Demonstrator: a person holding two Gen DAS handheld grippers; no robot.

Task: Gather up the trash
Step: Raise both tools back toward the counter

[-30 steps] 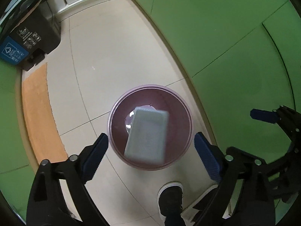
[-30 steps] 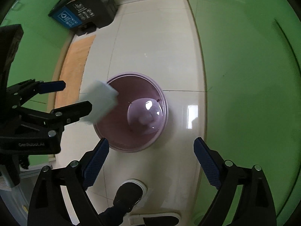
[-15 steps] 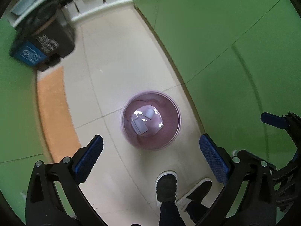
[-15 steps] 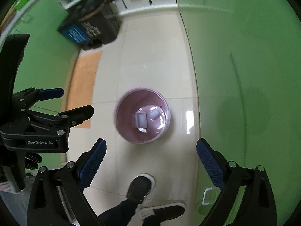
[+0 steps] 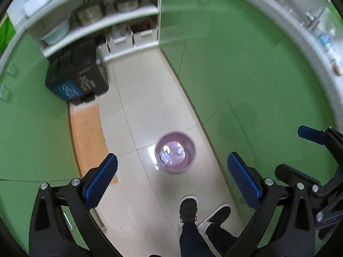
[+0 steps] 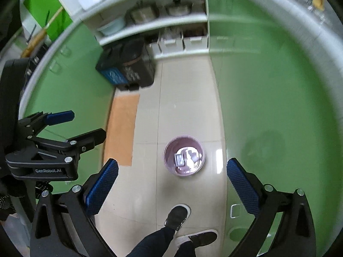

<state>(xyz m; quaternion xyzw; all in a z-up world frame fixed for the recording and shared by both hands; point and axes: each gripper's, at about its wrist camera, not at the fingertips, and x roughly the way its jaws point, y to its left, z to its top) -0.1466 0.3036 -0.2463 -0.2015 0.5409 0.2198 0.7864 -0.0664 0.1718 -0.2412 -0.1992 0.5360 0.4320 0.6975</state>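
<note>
A small pink bin (image 5: pixel 191 147) stands on the tiled floor far below, also in the right wrist view (image 6: pixel 202 150). A pale rectangular box (image 5: pixel 165 156) lies inside it beside a small white piece (image 5: pixel 179 150); both show in the right wrist view, the box (image 6: pixel 179 159) and the piece (image 6: pixel 193 155). My left gripper (image 5: pixel 171 180) is open and empty, high above the bin. My right gripper (image 6: pixel 172 182) is open and empty, also high above it. The left gripper (image 6: pixel 64 126) shows at the left of the right wrist view.
Green cabinet fronts (image 5: pixel 246 64) line both sides of the narrow floor. A black two-part bin (image 5: pixel 79 72) stands at the far end under white shelves (image 5: pixel 96 21) with pots. An orange mat (image 5: pixel 90 137) lies left. The person's shoes (image 5: pixel 188 209) are just below.
The pale box dropped from between the left gripper's fingers into the pink bin. Both grippers have risen well above the bin, so it looks much smaller.
</note>
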